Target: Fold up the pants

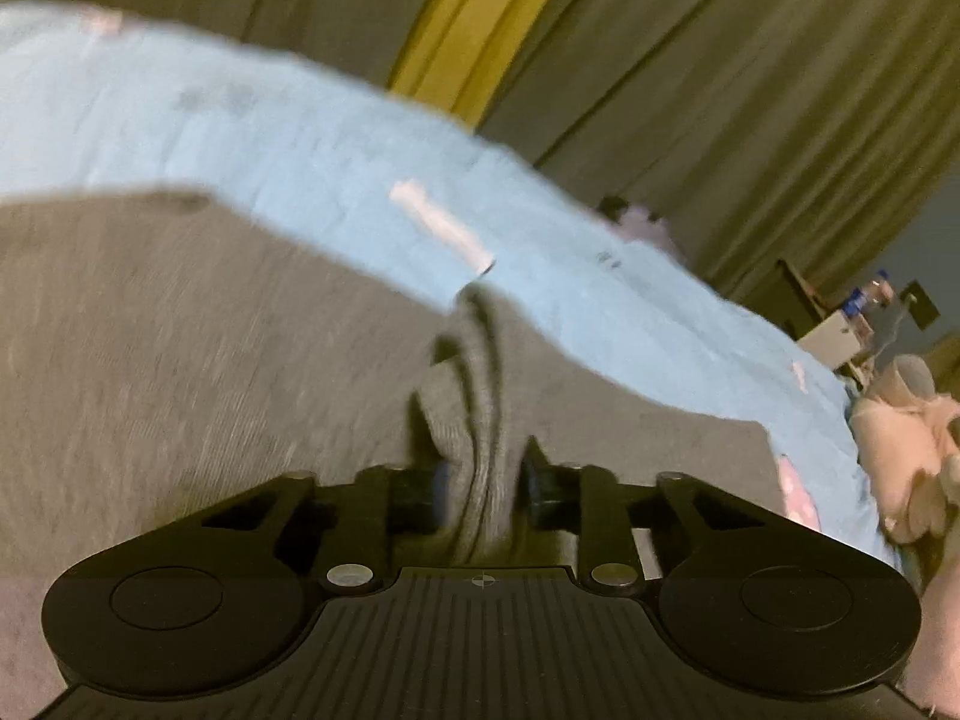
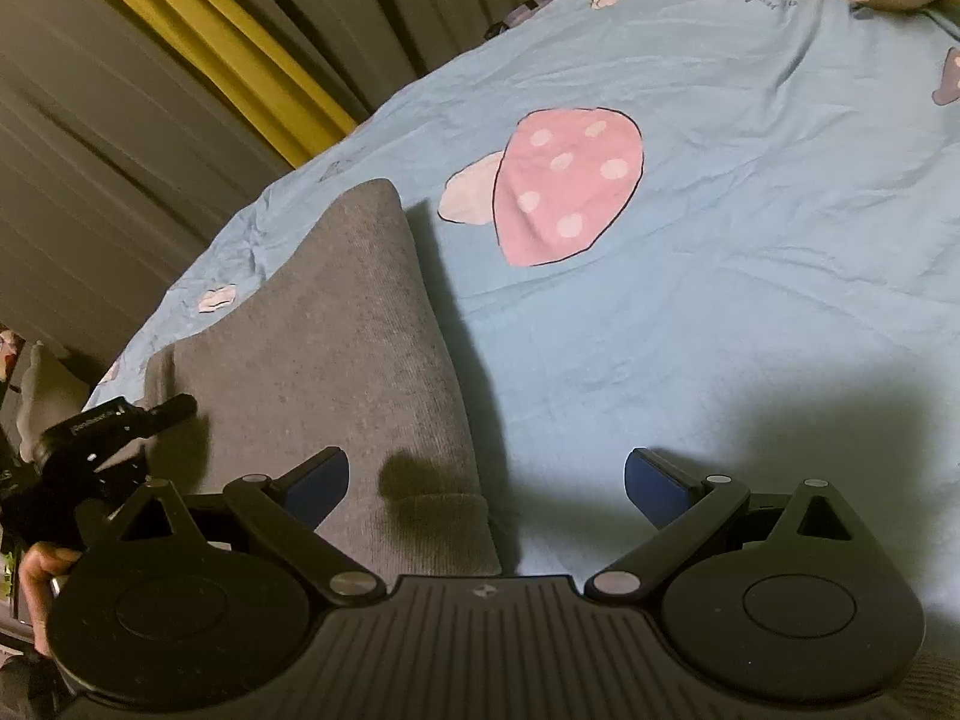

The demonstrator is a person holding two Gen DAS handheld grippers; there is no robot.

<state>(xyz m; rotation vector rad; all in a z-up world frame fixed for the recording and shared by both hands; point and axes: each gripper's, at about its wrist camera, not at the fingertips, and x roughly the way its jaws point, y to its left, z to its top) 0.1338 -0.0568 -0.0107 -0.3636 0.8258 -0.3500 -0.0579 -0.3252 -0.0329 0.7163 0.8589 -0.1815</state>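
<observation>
Where the light blue cotton bedsheet printed with pink spotted mushrooms covers the bed, it fills most of both my wrist views, and behind it hang grey-brown pleated curtains with one yellow curtain panel between them. The grey knit pants lie on that sheet, toward the curtain side, as a long folded strip; in my right wrist view the strip runs from under my tool up to a rounded end just beside the big pink mushroom print. In my left wrist view the same grey cloth spreads wide across the lower half, though that picture is blurred and I cannot make out its edges well.

My left gripper has its two black fingers drawn close together with a bunched ridge of the pants fabric pinched between them, the folds rising straight up from the grip. My right gripper stands spread wide, its blue-padded fingertips well apart and holding nothing; the left pad sits over the grey cloth, the right pad over bare sheet, and a cuff-like rolled hem of the pants lies between them. The right view also catches my left gripper at its left edge, resting on the pants.

Off the far corner of the bed a pale pink plush toy shows, and near it a small cluttered side table.
</observation>
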